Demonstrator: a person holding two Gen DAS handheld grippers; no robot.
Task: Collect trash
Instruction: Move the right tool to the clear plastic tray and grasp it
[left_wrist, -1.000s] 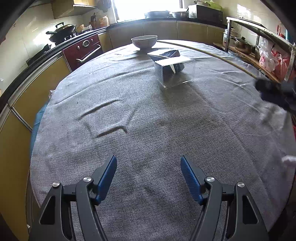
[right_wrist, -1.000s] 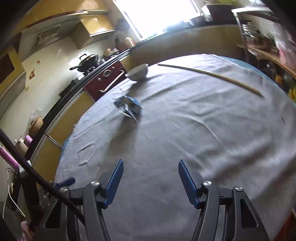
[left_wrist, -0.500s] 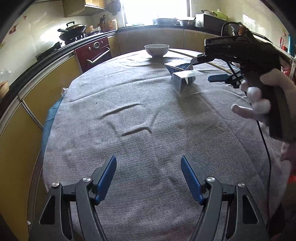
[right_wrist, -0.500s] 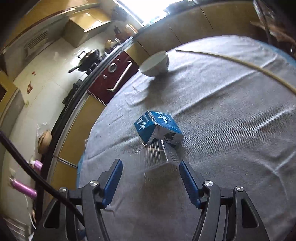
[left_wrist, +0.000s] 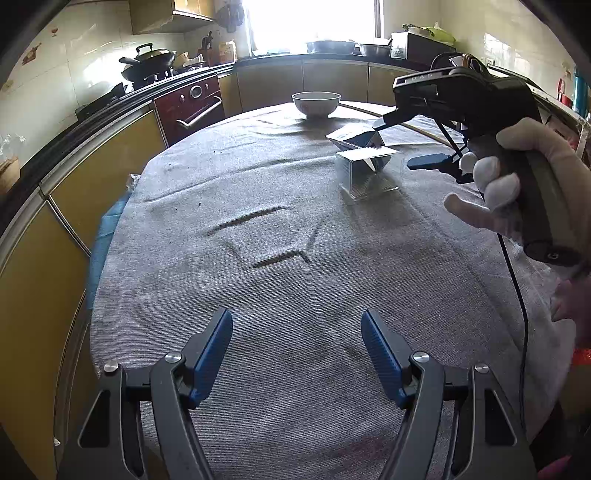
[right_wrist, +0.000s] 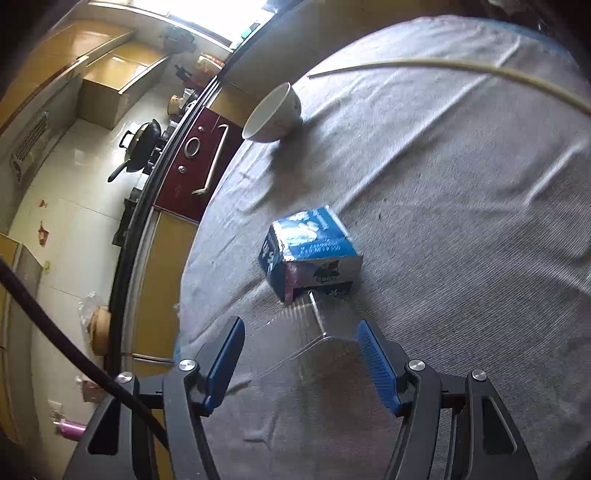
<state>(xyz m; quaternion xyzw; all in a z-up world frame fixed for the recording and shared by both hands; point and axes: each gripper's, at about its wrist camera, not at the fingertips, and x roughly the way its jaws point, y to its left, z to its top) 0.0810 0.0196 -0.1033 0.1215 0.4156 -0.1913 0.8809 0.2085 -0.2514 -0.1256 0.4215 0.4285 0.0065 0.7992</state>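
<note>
Apparently right tool (right_wrist: 297, 363) wide, straddling clear box (right_wrist: 325, 343).

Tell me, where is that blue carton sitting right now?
The blue carton lies on the grey tablecloth, touching a clear plastic box between the open right tongs, with the white bowl farther back.

Blue-white carton (right_wrist: 310, 254) lying on its side on grey tablecloth; clear ribbed plastic container (right_wrist: 314, 332) touching it, just in front, also on cloth.
</note>
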